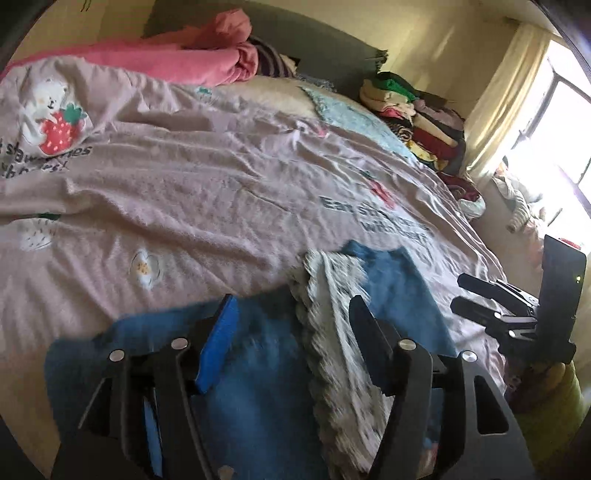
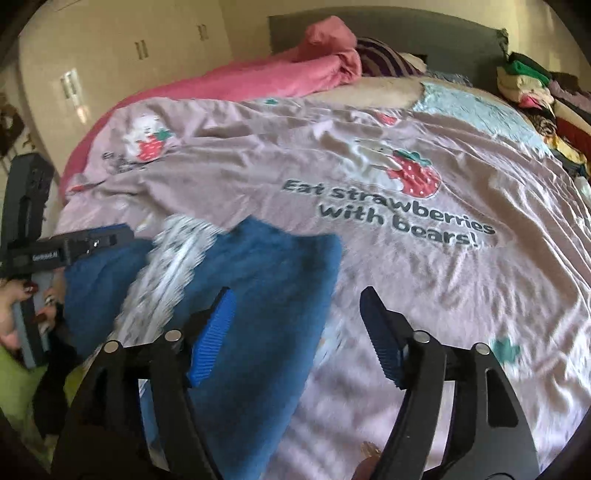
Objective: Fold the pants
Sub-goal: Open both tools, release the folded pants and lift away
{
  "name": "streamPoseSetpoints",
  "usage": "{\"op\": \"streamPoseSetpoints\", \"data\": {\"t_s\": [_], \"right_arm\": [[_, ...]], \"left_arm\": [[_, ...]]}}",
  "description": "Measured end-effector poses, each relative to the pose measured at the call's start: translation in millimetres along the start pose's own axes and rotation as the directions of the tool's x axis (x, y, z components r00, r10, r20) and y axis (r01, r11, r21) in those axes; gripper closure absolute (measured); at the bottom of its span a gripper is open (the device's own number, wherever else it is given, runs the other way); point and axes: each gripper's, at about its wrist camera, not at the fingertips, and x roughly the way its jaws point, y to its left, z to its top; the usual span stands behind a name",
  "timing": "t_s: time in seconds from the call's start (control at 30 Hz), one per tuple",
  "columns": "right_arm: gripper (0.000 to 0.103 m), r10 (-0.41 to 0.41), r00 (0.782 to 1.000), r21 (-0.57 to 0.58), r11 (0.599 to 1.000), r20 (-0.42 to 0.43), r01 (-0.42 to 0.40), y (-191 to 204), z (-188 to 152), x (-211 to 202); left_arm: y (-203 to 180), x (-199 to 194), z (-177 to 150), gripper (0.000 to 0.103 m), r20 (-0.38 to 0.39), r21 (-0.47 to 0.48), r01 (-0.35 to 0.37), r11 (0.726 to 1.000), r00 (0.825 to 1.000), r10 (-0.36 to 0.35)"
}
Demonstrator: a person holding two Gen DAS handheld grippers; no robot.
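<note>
Both tools are standing released, with nothing between their fingers; the left tool (image 1: 291, 314) is hovering over the blue pants (image 1: 258, 387), its fingers straddling the lacy grey-white trim (image 1: 336, 332) that is running down the garment; the right tool (image 2: 299, 306) is hanging over the right edge of the pants (image 2: 266, 288), one finger above the blue cloth and the other above the bedspread (image 2: 443, 288); the pants are lying crumpled at the near edge of the bed, blurred in both views, so their exact lay is hard to tell; the pink bedspread (image 1: 184, 192) is showing a bear-and-strawberry print (image 2: 410, 170) with the words "Eat strawberries with bears!"; a pink blanket (image 1: 192, 59) is lying bunched at the far end by the grey headboard (image 2: 424, 33); a stack of folded clothes (image 1: 417, 118) is sitting at the far right; a cream curtain (image 1: 506, 96) is hanging beside the bright window (image 1: 565, 129); cupboards (image 2: 110, 62) are lining the far left wall.
</note>
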Motion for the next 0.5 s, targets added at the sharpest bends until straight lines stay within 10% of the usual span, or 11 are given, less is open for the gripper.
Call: {"op": "streamPoseSetpoints", "data": {"t_s": [0.5], "right_arm": [[0.044,0.062,0.986,-0.177,0.98,-0.157,-0.09,61,-71,-10]], "left_arm": [[-63,-8,-95,0.055,-0.114,0.21,0.001,0.978,0.993,0.023]]}}
